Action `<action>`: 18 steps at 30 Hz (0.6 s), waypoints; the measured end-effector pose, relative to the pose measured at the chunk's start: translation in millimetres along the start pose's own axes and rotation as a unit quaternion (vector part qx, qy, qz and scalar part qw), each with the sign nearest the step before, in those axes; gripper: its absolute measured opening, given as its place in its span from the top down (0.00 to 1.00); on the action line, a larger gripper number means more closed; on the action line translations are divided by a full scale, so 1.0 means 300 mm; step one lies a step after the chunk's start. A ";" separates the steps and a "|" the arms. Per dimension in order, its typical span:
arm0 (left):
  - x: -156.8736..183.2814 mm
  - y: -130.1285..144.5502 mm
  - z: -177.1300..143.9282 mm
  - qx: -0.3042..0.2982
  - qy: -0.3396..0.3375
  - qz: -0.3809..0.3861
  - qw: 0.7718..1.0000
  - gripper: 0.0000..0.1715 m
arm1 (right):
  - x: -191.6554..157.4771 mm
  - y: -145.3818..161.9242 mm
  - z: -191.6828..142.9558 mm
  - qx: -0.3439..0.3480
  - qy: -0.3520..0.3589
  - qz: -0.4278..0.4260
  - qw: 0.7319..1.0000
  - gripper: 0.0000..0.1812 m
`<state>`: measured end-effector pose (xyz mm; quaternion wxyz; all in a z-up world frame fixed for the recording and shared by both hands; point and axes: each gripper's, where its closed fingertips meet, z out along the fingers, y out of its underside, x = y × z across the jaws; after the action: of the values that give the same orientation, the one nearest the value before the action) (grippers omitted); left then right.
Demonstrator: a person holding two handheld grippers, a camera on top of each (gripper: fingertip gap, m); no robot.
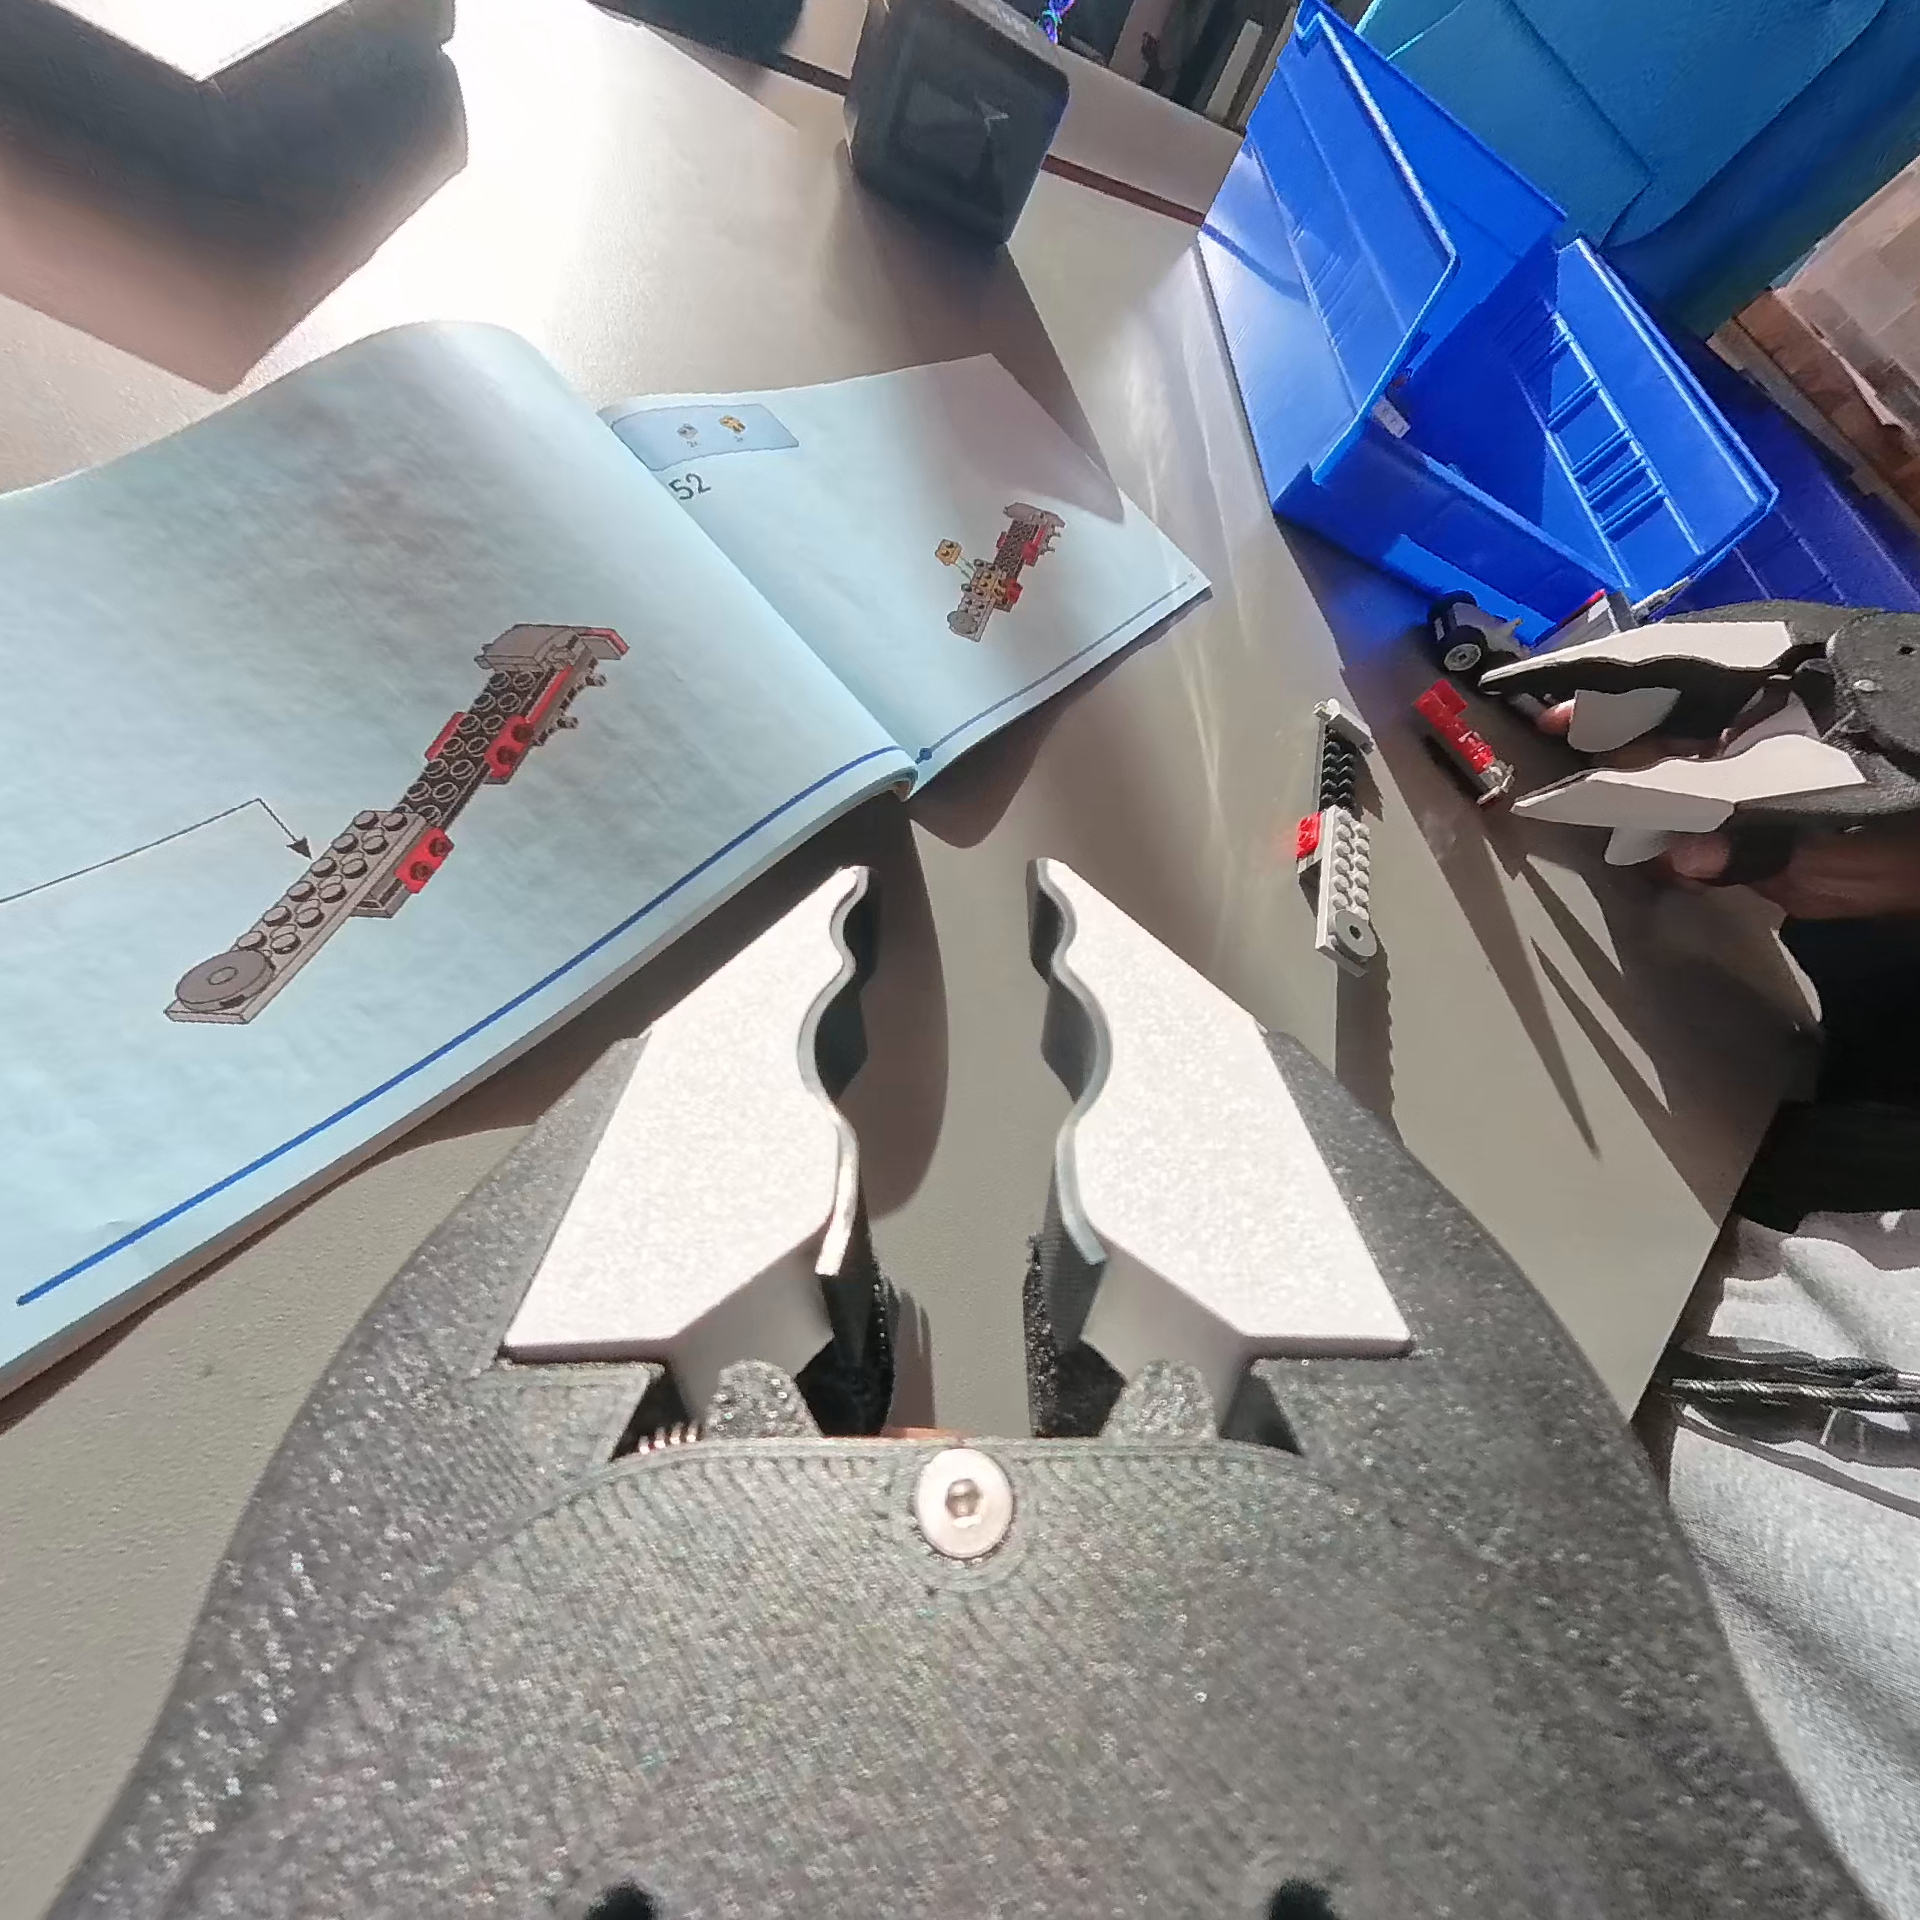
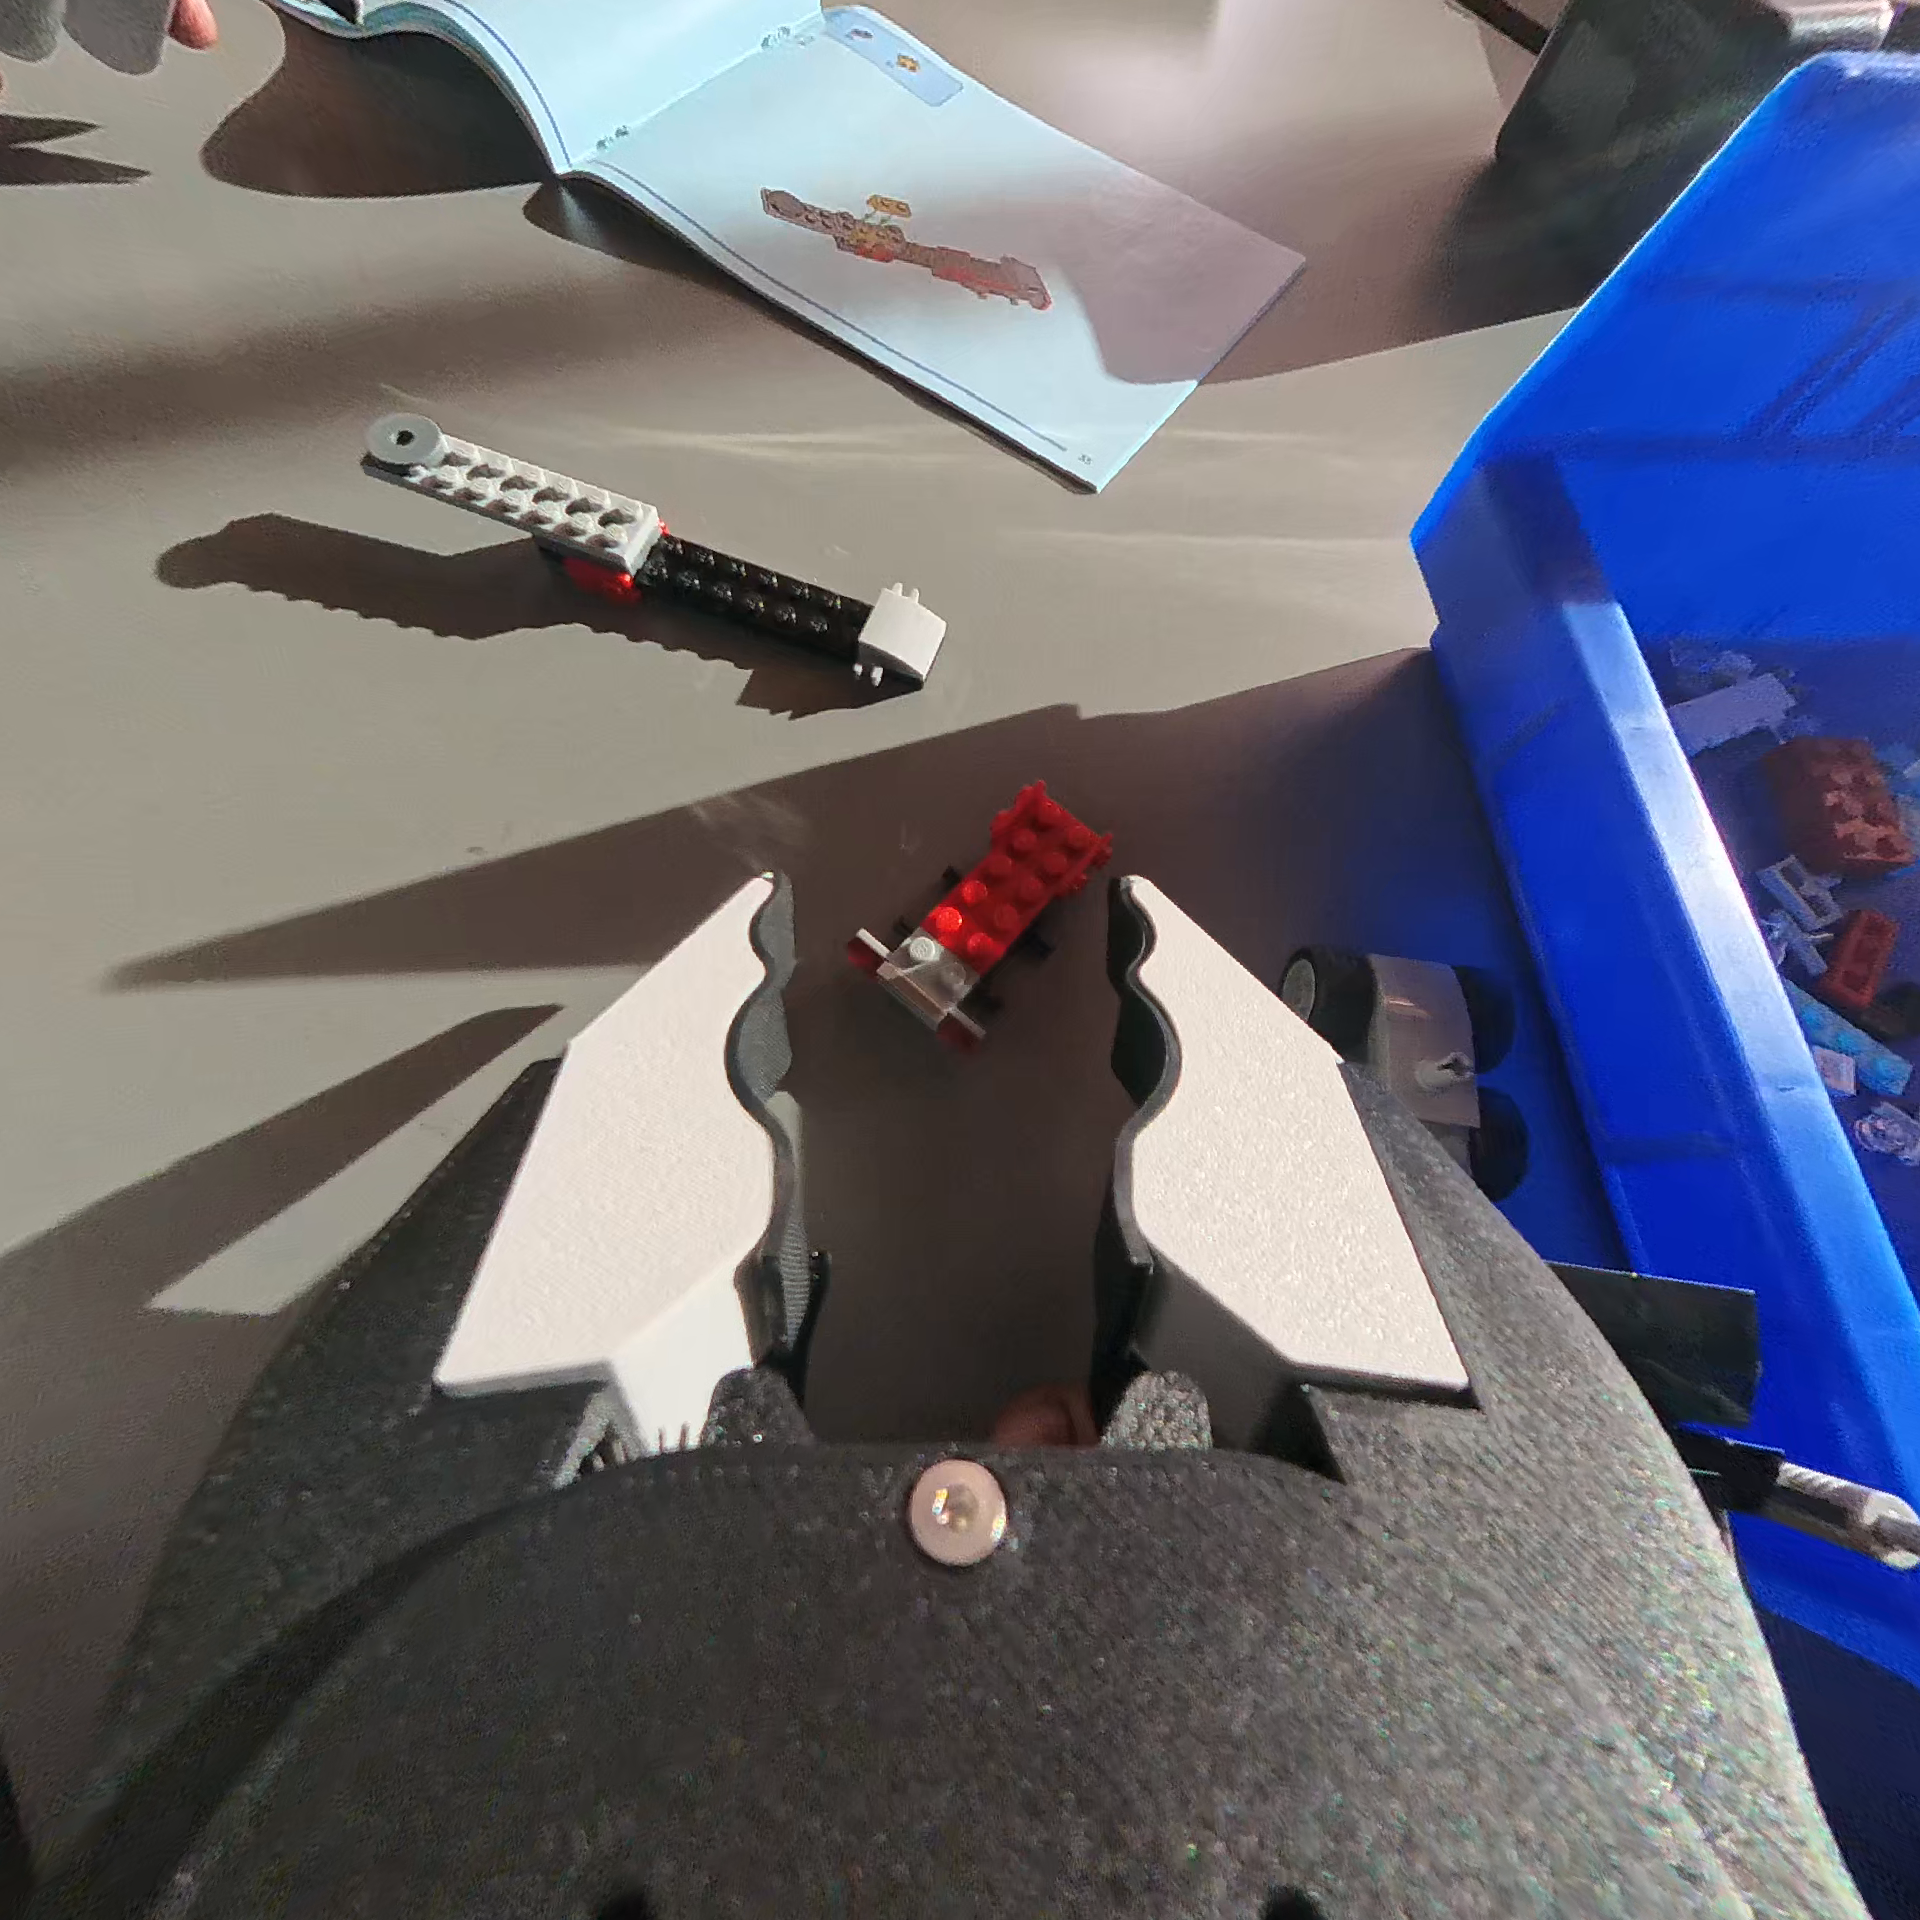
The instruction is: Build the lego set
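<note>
A long grey and black lego assembly [image 2: 644,545] with a round grey end and a white end piece lies on the grey table; it also shows in the left wrist view [image 1: 1340,831]. A small red lego assembly [image 2: 987,914] lies just ahead of my right gripper [image 2: 943,883], which is open and empty, its fingertips on either side of it. The red assembly shows in the left wrist view [image 1: 1460,738], with the right gripper [image 1: 1501,743] beside it. My left gripper [image 1: 951,873] is open and empty above the table, near the edge of the open instruction booklet [image 1: 416,675].
A blue bin [image 2: 1621,727] with several loose lego pieces stands at the right; it shows in the left wrist view [image 1: 1455,343]. A small wheeled lego vehicle [image 1: 1475,634] sits against it. A dark box [image 1: 951,114] stands at the table's far side. The booklet also shows in the right wrist view [image 2: 914,208]. The tips of one gripper are about 30 cm away from the tips of the other.
</note>
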<state>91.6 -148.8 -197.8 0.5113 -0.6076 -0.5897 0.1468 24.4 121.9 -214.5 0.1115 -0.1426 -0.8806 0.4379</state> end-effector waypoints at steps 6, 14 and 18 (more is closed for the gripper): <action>0.000 0.000 0.000 0.000 -0.001 0.001 1.000 0.83 | 0.001 0.000 0.001 0.000 0.000 0.002 1.000 0.65; 0.000 0.001 0.001 -0.001 -0.001 0.002 1.000 0.83 | 0.000 0.001 0.003 -0.002 -0.001 0.001 1.000 0.65; 0.000 0.001 0.000 -0.001 -0.002 0.002 1.000 0.83 | -0.002 0.002 0.003 -0.003 -0.002 -0.001 1.000 0.65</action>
<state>91.7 -148.7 -198.1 0.5095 -0.6091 -0.5893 0.1486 24.8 121.3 -215.6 0.1097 -0.1409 -0.8822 0.4356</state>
